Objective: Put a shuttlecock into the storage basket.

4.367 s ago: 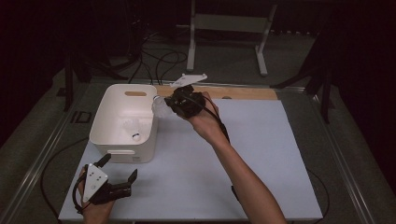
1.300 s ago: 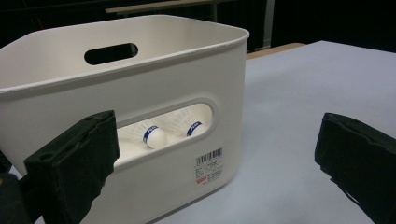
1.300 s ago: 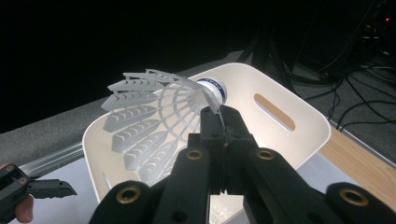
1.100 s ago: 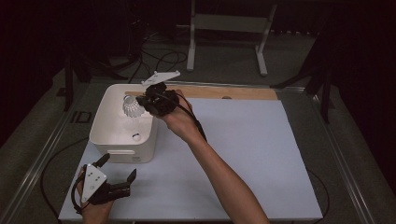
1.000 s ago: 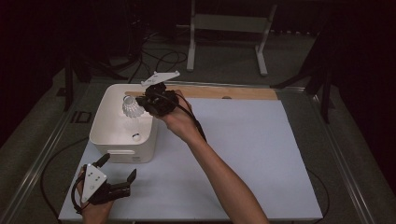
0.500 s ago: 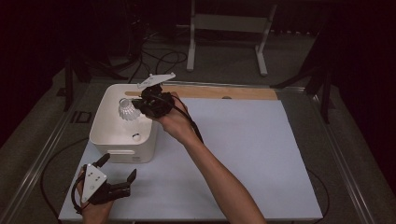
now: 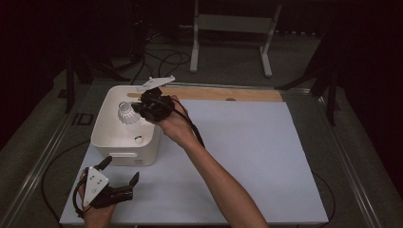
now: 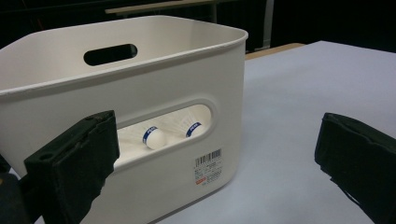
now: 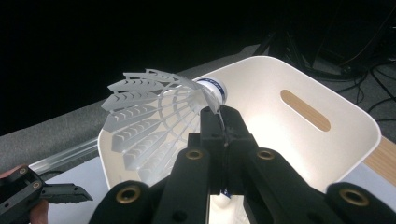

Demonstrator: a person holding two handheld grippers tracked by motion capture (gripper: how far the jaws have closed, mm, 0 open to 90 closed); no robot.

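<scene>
Your right tongs [image 7: 139, 108] pinch a shuttlecock [image 7: 126, 113] over the white bin [image 7: 124, 153]; next, release. Left tongs [image 7: 119, 176] rest spread.

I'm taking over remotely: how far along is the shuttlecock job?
Done: two shuttlecocks already lie inside the white bin. In hand: the right gripper is shut on another shuttlecock, held above the bin's opening. Left: letting it go into the bin. The left gripper rests open on the table.
</scene>
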